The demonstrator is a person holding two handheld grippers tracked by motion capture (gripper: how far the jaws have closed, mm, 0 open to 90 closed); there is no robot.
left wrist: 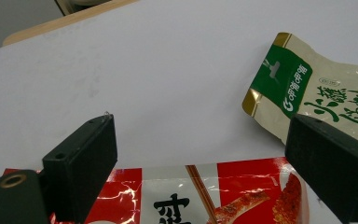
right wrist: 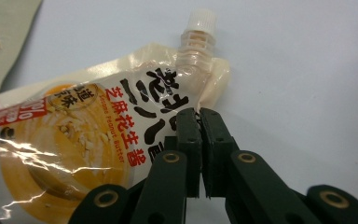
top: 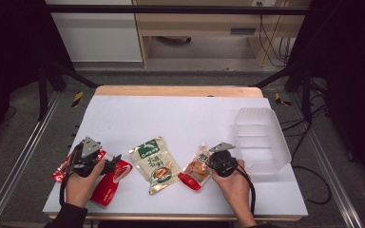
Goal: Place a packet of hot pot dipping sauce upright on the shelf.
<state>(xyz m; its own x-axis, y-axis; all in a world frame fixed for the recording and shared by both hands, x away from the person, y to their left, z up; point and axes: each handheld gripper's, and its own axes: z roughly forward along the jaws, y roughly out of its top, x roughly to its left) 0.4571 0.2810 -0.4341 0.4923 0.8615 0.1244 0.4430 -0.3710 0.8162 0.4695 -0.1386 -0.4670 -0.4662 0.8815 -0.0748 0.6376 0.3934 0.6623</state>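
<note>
We see the right gripper [right wrist: 199, 114] with jaws pressed together on the edge of the spouted pouch [right wrist: 98, 140], which lies on the white table [top: 180, 118] near the clear tray [top: 261, 137] — the left gripper [left wrist: 200, 154] gapes wide over the red packet [left wrist: 205, 196].

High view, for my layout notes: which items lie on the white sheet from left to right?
Red packet → green-labelled pouch → spouted sauce pouch → clear plastic tray.
</note>
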